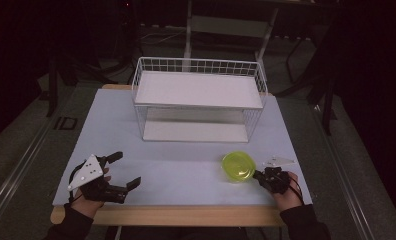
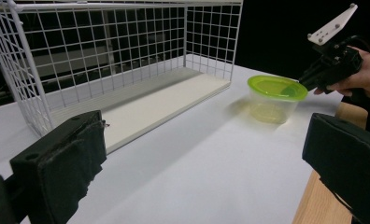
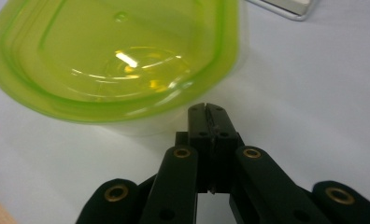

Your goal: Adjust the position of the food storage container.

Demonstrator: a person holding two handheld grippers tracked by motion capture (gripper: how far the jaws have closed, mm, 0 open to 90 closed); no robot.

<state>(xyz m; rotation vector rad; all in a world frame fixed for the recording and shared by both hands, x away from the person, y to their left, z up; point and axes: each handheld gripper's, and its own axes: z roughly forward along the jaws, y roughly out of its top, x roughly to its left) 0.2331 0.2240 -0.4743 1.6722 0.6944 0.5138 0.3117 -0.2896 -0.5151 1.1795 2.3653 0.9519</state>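
Observation:
A clear round tub with a lime-green lid stands on the pale table, front right of centre; it is also in the left gripper view and close up in the right gripper view. My right gripper is shut, its joined jaw tips right at the tub's wall under the lid rim, with nothing seen between them. Seen from the left gripper view, the right gripper meets the lid's right edge. My left gripper lies at the front left, jaws wide open and empty.
A white wire basket rack with a flat white top and a white base board stands at the table's back centre, its open side facing me. The table's wooden front edge runs just under both hands. Dark floor and furniture legs surround the table.

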